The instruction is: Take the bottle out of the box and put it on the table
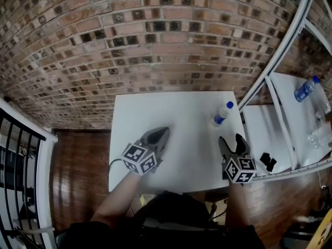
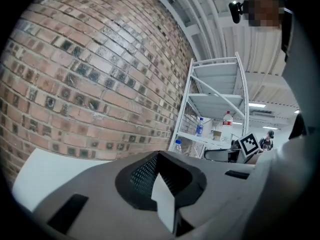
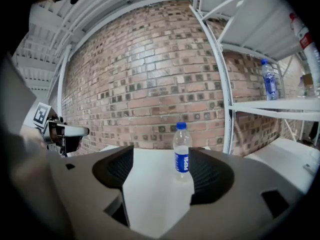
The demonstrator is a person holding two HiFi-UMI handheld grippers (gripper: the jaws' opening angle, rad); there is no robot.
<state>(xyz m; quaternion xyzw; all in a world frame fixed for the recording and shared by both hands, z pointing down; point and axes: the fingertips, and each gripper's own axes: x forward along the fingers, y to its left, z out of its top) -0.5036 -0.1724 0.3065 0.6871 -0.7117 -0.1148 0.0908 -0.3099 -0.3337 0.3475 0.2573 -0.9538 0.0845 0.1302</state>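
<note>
While the bottle (image 1: pixel 222 114) stands upright near the white table's (image 1: pixel 171 110) far right corner, the right gripper (image 1: pixel 232 140) hangs over the table's near right edge, jaws wide apart and empty, and the left gripper (image 1: pixel 162 134), over the table's near middle, is fully closed on nothing.

- The bottle (image 1: pixel 222 114) (image 3: pixel 182 149) is a small, clear plastic one with a blue screw cap and a blue band label printed "PEPSI" in white. The cap is on. It stands upright on its base on the table, close to the far right corner, a little in from both edges. How full it is cannot be told.
- The table (image 1: pixel 171 108) (image 3: pixel 150 184) is a plain white rectangle, set with its far edge toward a brick wall.
</note>
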